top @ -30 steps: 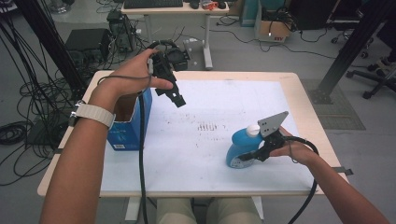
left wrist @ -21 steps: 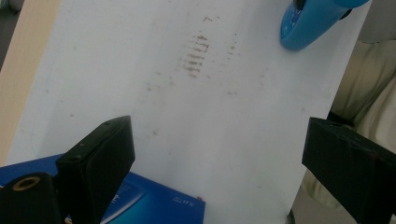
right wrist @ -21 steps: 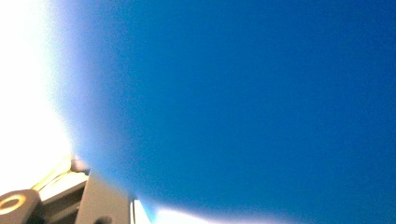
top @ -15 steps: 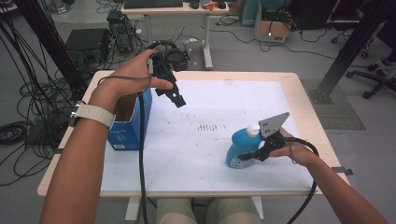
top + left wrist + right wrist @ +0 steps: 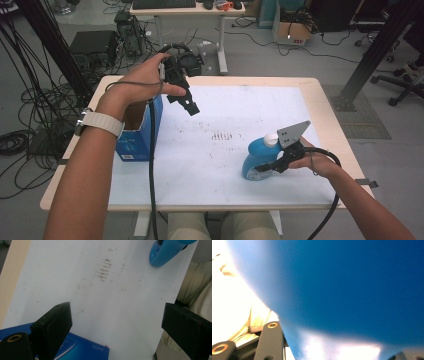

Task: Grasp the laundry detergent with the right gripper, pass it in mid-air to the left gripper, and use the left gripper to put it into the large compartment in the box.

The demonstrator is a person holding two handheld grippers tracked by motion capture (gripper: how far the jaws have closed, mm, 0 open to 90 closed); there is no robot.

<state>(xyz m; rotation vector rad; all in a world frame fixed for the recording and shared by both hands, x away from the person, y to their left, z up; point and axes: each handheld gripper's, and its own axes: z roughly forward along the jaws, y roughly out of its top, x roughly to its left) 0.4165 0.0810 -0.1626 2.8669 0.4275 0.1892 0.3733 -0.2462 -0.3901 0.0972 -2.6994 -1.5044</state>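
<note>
The blue bottle (image 5: pixel 255 159) looks like smooth, glossy plastic with a white cap. The table (image 5: pixel 325 107) has a pale wood-look edge under a matt white sheet (image 5: pixel 235 107), smudged with brown marks. The blue box (image 5: pixel 135 142) looks like printed cardboard.

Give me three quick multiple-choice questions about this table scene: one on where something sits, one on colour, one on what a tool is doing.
1. Where is the box?
A. table's left edge
B. table's right edge
C. on the floor

2. What colour is the bottle?
A. red
B. blue
C. green

3. How is the left tool?
A. shut on the box
C. shut on the bottle
B. open, held above the table

Answers: 1 A, it stands beside the left forearm. 2 B, blue body, white cap. 3 B, its jaws stand wide apart over the white mat.
</note>
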